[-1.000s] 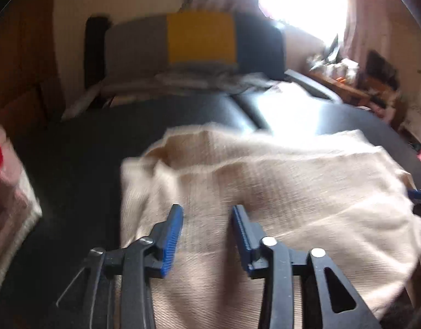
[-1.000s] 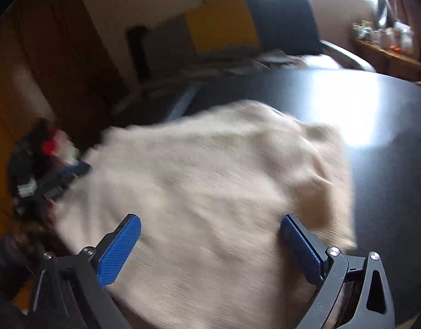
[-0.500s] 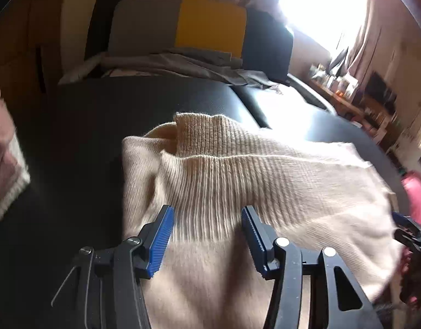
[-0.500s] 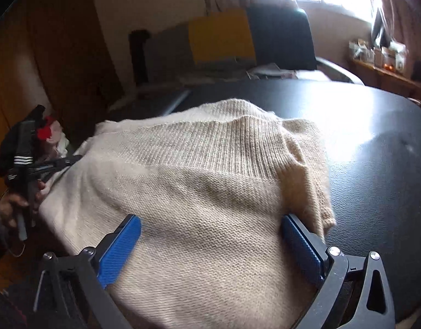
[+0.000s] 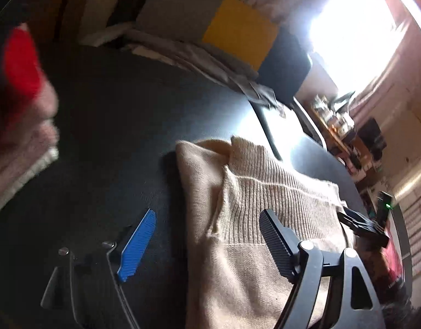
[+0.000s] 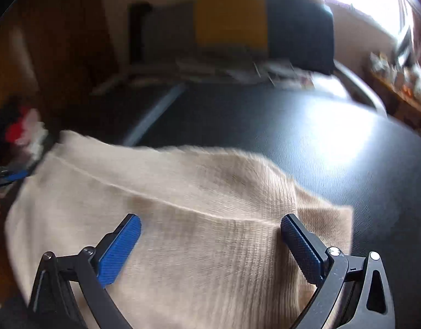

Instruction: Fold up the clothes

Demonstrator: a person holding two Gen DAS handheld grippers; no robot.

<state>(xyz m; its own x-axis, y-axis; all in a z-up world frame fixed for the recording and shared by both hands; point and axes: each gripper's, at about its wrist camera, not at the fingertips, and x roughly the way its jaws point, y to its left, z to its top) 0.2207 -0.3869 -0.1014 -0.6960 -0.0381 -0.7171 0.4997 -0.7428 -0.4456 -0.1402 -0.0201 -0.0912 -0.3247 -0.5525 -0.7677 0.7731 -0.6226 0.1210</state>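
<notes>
Sweater [image 6: 199, 219] under right tongs [image 6: 210, 235] (both wide apart).

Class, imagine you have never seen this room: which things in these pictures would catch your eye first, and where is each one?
First the cream knitted sweater, folded on the dark table directly under both grippers. Next the blazing window at upper right, and the yellow cushion panel on the chair beyond the table. The left gripper has just opened wide, with nothing pinched between its pads.
</notes>
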